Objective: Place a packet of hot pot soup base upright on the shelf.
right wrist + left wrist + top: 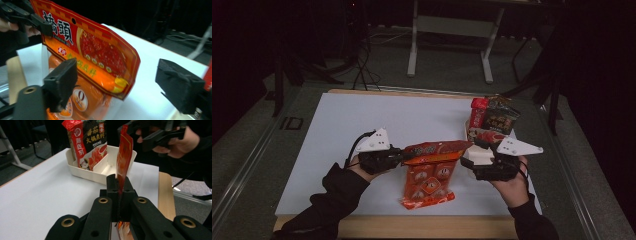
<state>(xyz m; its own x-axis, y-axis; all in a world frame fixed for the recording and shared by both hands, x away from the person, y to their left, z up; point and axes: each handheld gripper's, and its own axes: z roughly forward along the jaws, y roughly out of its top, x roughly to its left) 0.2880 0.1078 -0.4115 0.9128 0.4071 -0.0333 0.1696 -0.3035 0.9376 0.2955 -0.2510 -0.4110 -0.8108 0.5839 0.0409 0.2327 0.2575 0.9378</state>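
A glossy, flat red-orange sauce pouch (438,148) hangs edge-up above another orange packet (428,183) near the white table's (362,120) near edge. The left gripper (119,185) is clamped on its end; the right gripper (120,87) gapes wide beside it, holding nothing. A white plastic divided tray (105,167) sits far right.

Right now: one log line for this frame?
left gripper: shut on red pouch, lifted | right gripper: open, beside pouch | white bin: holds sauce packet
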